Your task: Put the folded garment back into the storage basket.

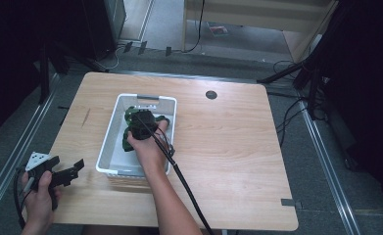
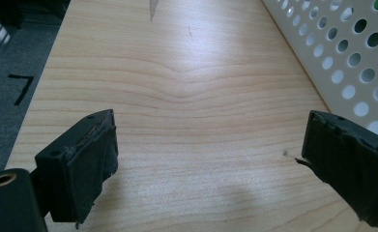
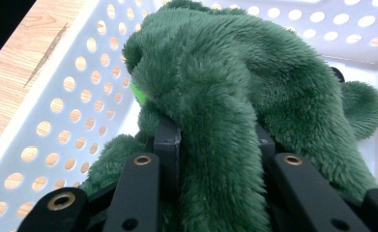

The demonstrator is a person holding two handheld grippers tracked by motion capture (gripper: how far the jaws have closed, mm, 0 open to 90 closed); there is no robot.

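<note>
While jaws clamp it, green plush toy (image 3: 235,92) occupies white basket (image 1: 111,128).

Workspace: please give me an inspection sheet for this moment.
Surface: wooden table, a round grommet near its far edge.
Job's things: green plush toy inside the white basket.
Clutter: nothing seen.
Grippers: right gripper shut on the toy in the basket; left gripper open above bare wood beside the basket.
Cables: black cable trails from the right gripper.
Surroundings: grey floor, dark stands, loose wires.
</note>
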